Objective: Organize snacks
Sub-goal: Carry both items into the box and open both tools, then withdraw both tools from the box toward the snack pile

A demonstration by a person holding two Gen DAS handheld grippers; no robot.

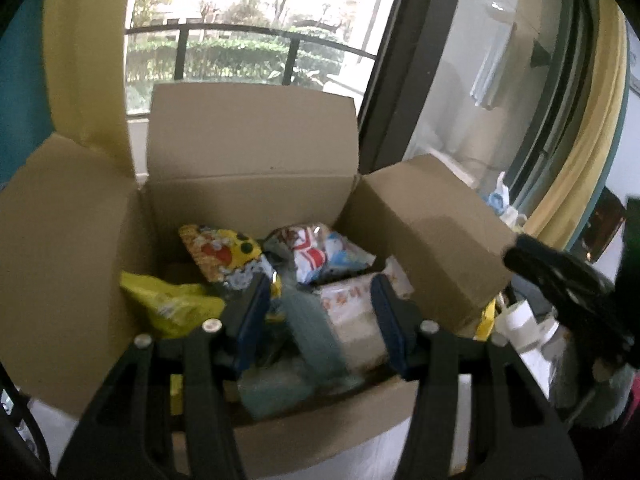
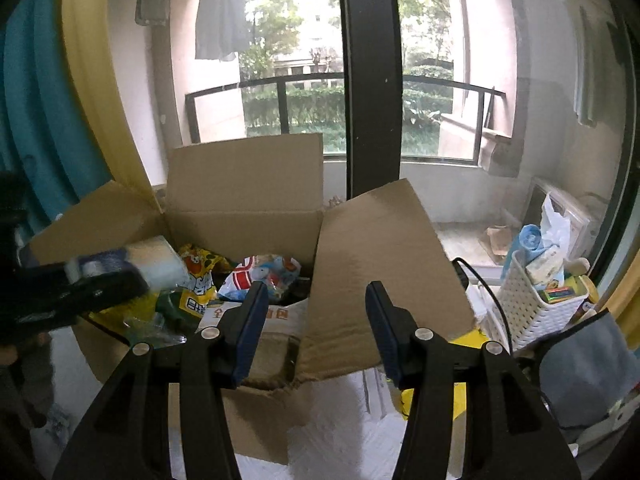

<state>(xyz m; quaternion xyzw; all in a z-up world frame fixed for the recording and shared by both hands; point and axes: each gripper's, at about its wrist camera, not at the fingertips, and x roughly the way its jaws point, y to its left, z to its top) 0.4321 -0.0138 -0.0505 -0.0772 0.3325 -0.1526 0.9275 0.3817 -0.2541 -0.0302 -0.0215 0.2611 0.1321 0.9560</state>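
An open cardboard box (image 1: 248, 200) holds several snack bags: a yellow pizza-print bag (image 1: 220, 252), a red-and-white bag (image 1: 316, 252), a plain yellow bag (image 1: 172, 304) and a white packet (image 1: 352, 312). My left gripper (image 1: 322, 312) hovers over the box's near side, shut on a pale, translucent packet (image 1: 308, 340) that is blurred. The right wrist view shows that same left gripper (image 2: 120, 276) from the side, with the pale packet (image 2: 156, 260) sticking out over the box (image 2: 240, 224). My right gripper (image 2: 316, 312) is open with nothing in it, in front of the box's right flap (image 2: 380, 272).
A white lattice basket (image 2: 532, 304) with small items stands right of the box. A black cable (image 2: 492, 300) runs beside it. Box flaps stand up at the back, left and right. A window with a black frame (image 2: 368, 80) lies behind. The right gripper (image 1: 516, 252) shows at the box's right flap.
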